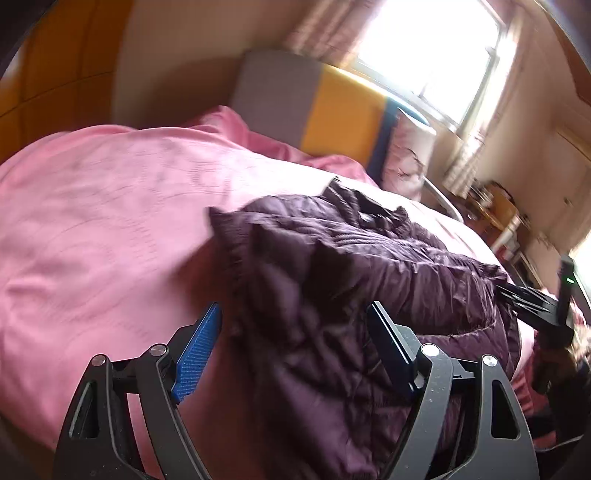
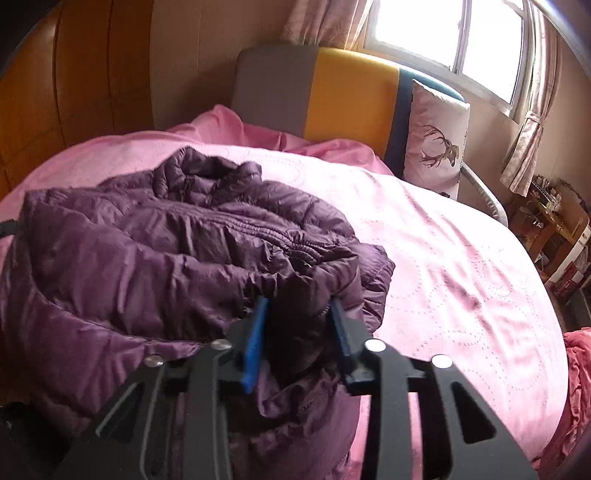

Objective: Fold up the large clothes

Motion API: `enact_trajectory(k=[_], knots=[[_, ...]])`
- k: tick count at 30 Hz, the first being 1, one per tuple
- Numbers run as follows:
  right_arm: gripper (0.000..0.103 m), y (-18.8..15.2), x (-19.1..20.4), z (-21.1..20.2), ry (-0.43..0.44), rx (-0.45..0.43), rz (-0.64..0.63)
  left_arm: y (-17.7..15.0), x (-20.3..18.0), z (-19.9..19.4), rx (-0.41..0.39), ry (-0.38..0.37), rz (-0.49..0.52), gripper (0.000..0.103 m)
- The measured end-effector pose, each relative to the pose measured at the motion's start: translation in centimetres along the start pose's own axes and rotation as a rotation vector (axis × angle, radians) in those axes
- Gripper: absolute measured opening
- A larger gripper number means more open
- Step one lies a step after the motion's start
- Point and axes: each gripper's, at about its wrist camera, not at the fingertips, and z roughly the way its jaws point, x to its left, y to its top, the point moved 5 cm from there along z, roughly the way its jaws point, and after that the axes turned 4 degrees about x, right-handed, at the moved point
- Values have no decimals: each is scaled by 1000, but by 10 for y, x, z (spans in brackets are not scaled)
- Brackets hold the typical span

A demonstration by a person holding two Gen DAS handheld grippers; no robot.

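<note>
Fingers of your right gripper clenching purple jacket fold; left gripper hanging released over pink bedspread, pillow beyond.

Both wrist cameras look forward and steeply down along their tools, close over the bed. Both face the headboard and window, sharing the purple jacket. The left view is tilted and catches the right tool at its right edge.
</note>
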Motion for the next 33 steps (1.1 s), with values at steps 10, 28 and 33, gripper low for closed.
enact_trajectory(k=[10, 28, 33], knots=[[16, -28, 2, 41, 19, 38, 24, -8, -16, 24, 50, -13, 109, 71], [6, 45, -24, -69, -23, -205, 28, 52, -34, -40, -127, -4, 165, 3], [6, 86, -30, -39, -27, -205, 67, 93, -29, -9, -118, 37, 138, 2]])
